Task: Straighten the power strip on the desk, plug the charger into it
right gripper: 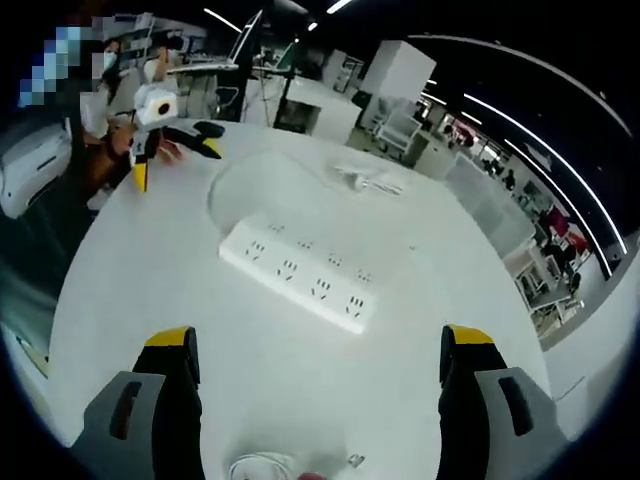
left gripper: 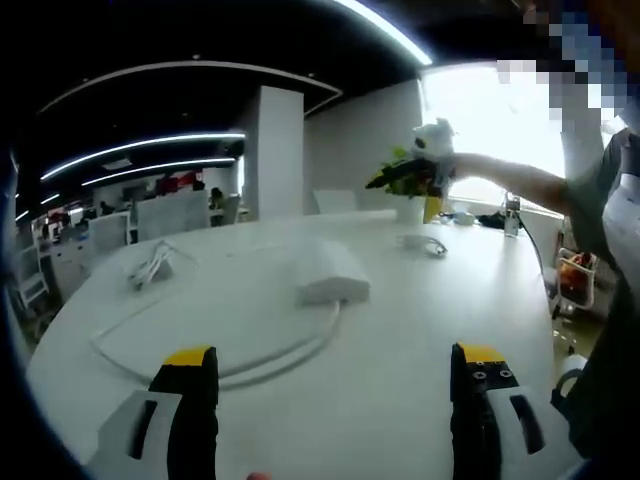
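The white power strip (left gripper: pixel 330 280) lies near the middle of the round white desk (left gripper: pixel 400 340), apart from both grippers. In the right gripper view the power strip (right gripper: pixel 300 272) lies at a diagonal with its sockets facing up. Its cord (left gripper: pixel 200 352) curves in a wide loop on the desk. What looks like a white charger with a bundled cable (left gripper: pixel 155 265) lies beyond the loop, and the same charger (right gripper: pixel 365 180) lies past the strip. My left gripper (left gripper: pixel 335 400) is open and holds nothing. My right gripper (right gripper: pixel 320 395) is open too, above the desk.
A person (left gripper: pixel 600 200) stands at the desk's right edge and holds the right gripper (left gripper: pixel 415 172) up in the air. The left gripper (right gripper: pixel 165 130) hangs over the far left edge. Another small white cable (right gripper: pixel 265 465) lies near the right gripper. Office desks and chairs (right gripper: pixel 400 120) stand around.
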Motion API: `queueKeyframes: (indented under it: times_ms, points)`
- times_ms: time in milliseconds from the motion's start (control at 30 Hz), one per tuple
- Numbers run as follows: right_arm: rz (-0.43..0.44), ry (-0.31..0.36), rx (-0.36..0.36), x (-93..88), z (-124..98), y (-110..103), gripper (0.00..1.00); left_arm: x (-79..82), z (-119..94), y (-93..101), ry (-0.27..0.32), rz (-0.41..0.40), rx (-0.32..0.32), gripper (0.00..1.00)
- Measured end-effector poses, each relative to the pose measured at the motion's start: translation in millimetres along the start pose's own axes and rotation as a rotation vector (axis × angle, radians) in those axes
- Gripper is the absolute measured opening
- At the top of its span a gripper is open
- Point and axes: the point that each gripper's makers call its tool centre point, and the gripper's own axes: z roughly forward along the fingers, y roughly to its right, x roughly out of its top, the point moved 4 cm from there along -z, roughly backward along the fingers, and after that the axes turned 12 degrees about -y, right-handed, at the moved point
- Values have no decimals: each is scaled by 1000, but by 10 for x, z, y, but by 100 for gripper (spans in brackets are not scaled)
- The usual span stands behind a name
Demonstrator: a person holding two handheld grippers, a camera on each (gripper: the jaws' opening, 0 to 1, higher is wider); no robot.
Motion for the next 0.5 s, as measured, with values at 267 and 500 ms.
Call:
queueKeyframes:
  times_ms: [267,500]
  points:
    - [-37,-19,10,58,49,73,100,-7,7,5,-1,1,-1,100]
    - [-89,-26,50,96,85,117,100,-15,-13,-9,1,-3,4,100]
